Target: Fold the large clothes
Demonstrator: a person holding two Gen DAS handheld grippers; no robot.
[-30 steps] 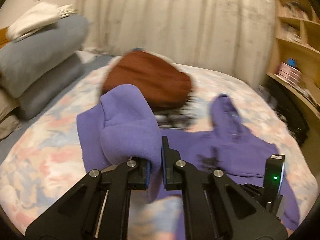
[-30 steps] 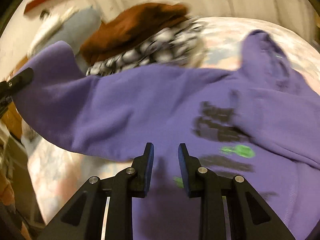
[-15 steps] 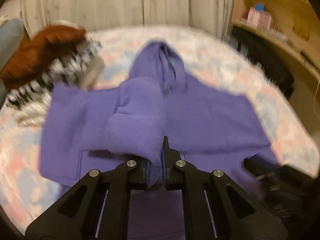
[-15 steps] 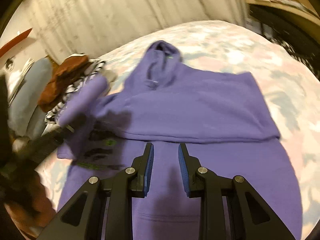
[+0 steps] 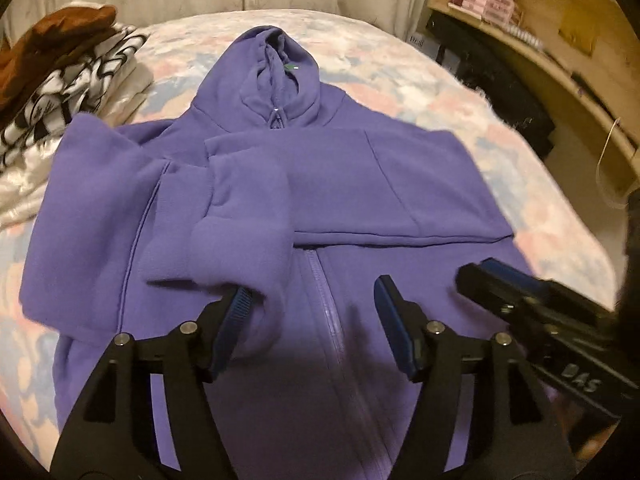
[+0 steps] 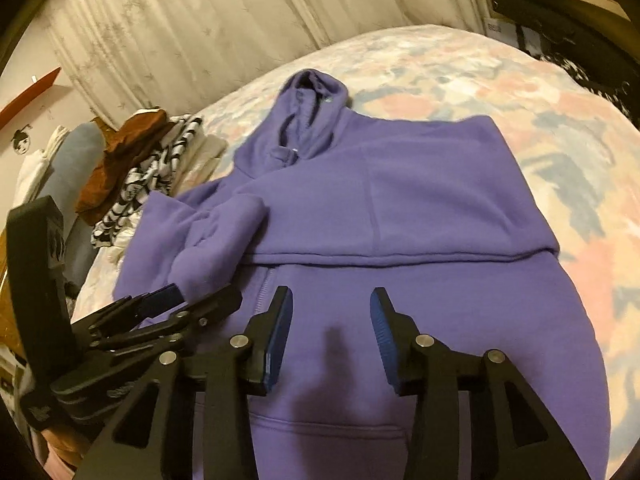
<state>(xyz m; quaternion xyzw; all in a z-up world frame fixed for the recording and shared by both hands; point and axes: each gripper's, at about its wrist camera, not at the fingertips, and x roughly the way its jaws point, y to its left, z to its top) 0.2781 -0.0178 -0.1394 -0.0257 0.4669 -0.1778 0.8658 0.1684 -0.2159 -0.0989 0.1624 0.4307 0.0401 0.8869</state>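
Note:
A purple zip hoodie (image 5: 360, 184) lies front up on the bed, hood away from me, with both sleeves folded across its chest. My left gripper (image 5: 312, 304) hangs over the zipper low on the body, its jaws opening. The left sleeve's cuff (image 5: 224, 256) lies slack beside its left finger, with no pad pressing on it. My right gripper (image 6: 330, 316) hovers just right of the zipper, jaws also opening, with only the hoodie's body (image 6: 400, 220) below them. Each gripper shows in the other's view: the right gripper (image 5: 500, 284) and the left gripper (image 6: 168, 300).
A pile of folded clothes (image 5: 60, 64), brown on top of black-and-white, sits at the bed's far left, also the pile (image 6: 136, 160). The flowered bedcover (image 5: 400, 76) surrounds the hoodie. Wooden shelves (image 5: 540, 40) and dark clutter stand to the right; a curtain hangs behind.
My left gripper carried the left sleeve across onto the hoodie's chest, sank, and let it go as its jaws spread. The right gripper swung over the hoodie's lower body and opened wider.

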